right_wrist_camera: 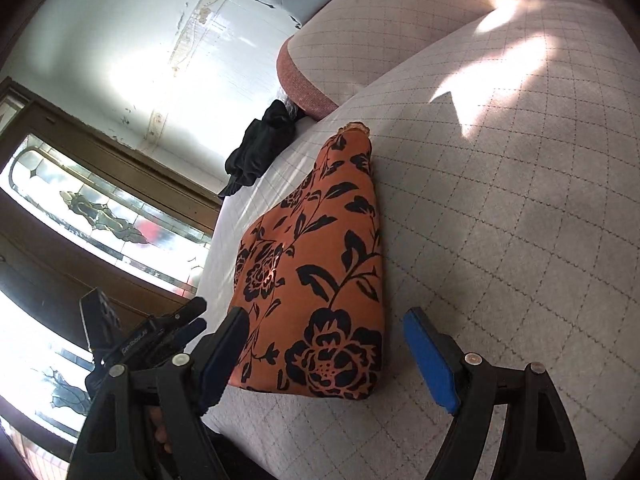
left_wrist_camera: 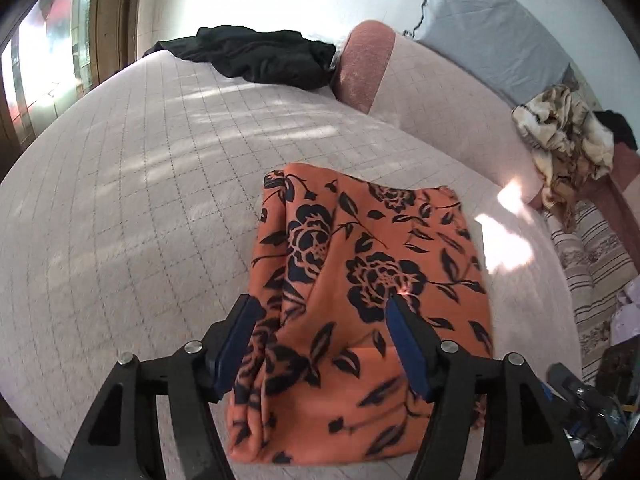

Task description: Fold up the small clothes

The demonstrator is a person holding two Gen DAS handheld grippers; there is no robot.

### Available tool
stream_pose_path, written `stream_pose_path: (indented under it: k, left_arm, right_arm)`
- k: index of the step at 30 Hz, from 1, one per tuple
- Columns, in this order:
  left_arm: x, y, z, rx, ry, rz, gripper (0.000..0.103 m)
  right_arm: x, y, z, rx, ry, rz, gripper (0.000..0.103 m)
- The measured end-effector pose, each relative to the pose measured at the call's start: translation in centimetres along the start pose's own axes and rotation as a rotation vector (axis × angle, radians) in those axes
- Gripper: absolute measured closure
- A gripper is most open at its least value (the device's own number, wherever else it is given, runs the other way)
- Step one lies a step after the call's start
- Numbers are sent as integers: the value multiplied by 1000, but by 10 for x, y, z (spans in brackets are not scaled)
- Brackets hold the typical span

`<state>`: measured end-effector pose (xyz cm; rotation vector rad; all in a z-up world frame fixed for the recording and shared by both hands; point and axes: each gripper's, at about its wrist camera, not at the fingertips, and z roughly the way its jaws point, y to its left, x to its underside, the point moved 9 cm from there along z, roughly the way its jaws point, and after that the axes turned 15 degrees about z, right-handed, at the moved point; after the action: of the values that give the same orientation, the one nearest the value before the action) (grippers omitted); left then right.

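An orange garment with a black flower print [left_wrist_camera: 360, 304] lies folded into a rough rectangle on the quilted bed. It also shows in the right wrist view [right_wrist_camera: 320, 272], long and narrow. My left gripper [left_wrist_camera: 320, 320] is open, hovering over the garment's near half, with nothing between its blue pads. My right gripper [right_wrist_camera: 328, 332] is open, with its fingers on either side of the garment's near end. The left gripper's fingers [right_wrist_camera: 176, 328] show at the left of the right wrist view, beside the garment's near corner.
The pale quilted bed cover [left_wrist_camera: 120, 200] spreads to the left. A black garment [left_wrist_camera: 256, 56] lies at the far edge. A pink-ended bolster [left_wrist_camera: 360, 64] and grey pillow [left_wrist_camera: 492, 28] lie behind. A crumpled beige cloth [left_wrist_camera: 568, 136] and striped fabric [left_wrist_camera: 592, 248] sit right.
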<state>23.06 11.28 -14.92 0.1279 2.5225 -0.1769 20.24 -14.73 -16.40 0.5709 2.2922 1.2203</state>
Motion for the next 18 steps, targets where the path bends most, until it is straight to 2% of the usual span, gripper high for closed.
stream_pose_path:
  k: [1,2,4,8,10,12,14,16,18]
  left_arm:
    - [3,16,21,-70,67,-22,35]
    - [12,32,39,-95,135,-88,34]
    - [20,45,45,-5,136,-208,30]
    - [11,44,16,-39,54,-158,30]
    - [6,42,1,-38,1,-145,30]
    - [5,41,-3,-17,-17,-140,30]
    - [8,38,4,1,-2,-103,30]
    - [15,43,27,-68,66,-70,27]
    - [20,49,47,-16,80,-136,26]
  right_arm:
    - [-2,-2,1,3,2,2,21]
    - [-3,-3,1,3,2,5,21]
    - [-4,-6,4,3,17,11,21]
    - [-12,-8,12,26,34,-5,21]
    - [-19,-7,16,19,40,8,21]
    - [-28,-5,21,7,45,15,21]
    - [-33,-6,30,2,70,28,21]
    - [-37,-11,41,7,98,64,21]
    - [-40,-14,50,0,125,98,21]
